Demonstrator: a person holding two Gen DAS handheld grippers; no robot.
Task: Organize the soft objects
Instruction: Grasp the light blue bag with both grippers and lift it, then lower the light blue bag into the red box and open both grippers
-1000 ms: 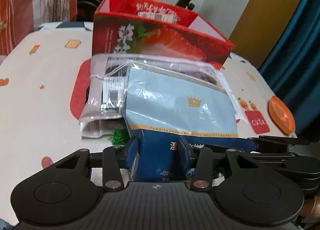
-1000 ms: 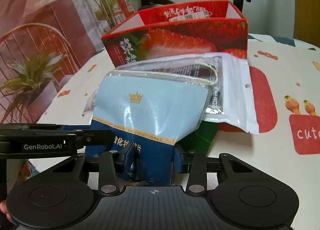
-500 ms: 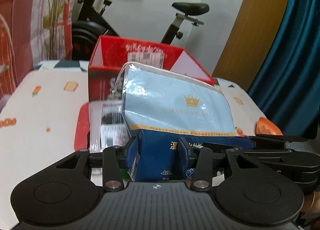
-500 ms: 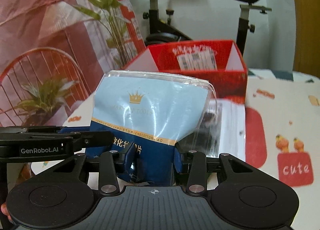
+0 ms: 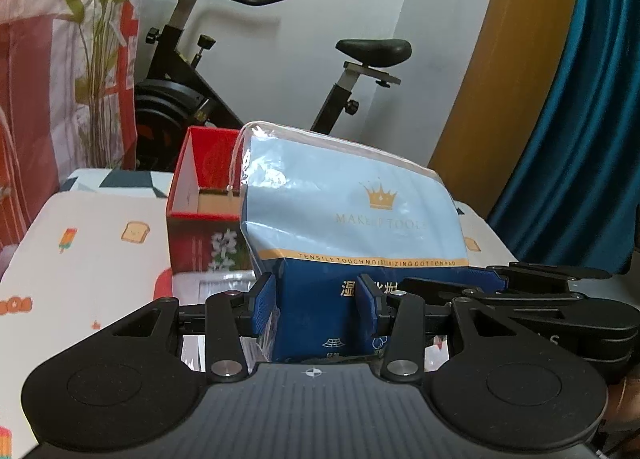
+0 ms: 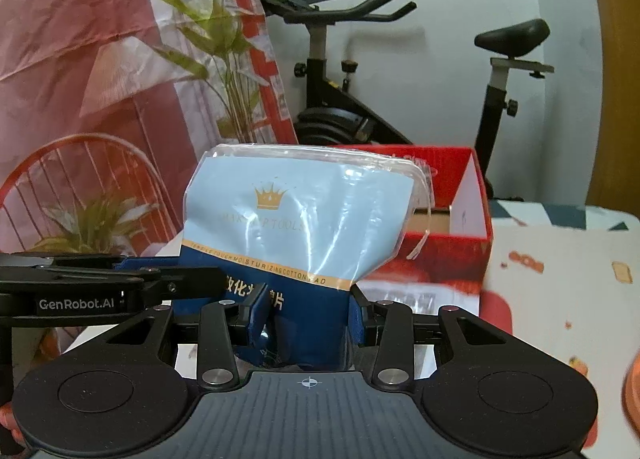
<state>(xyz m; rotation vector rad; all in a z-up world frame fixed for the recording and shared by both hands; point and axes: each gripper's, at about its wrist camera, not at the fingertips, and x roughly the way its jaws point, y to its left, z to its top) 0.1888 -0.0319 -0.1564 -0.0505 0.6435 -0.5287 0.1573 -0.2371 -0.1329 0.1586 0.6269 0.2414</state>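
Cotton pad pouch (image 5: pixel 352 219), pale blue on its upper half with a gold crown and dark blue on its lower half, stands upright in the middle of both wrist views, gripped at its dark blue bottom by both tools at once. In the left wrist view, the left gripper (image 5: pixel 316 307) has its blue pads partly closed and pressed against the two sides of the pouch's lower end; the pouch rises from between them toward the centre of the frame. The right gripper (image 6: pixel 306 315) pinches the same lower end in the right wrist view, its jaws a little narrower, with the plastic creased between them. Each tool shows in the other's picture: the right one at the right edge of the left view, the left one at the left edge of the right view, just beside the pouch's bottom corner.

Behind the pouch sits an open red box (image 5: pixel 192 195) with a strawberry print. A clear plastic bag (image 6: pixel 404 297) lies flat on the table (image 5: pixel 92 259) between box and grippers. An exercise bike (image 6: pixel 336 71) stands against the wall in the upper frame.
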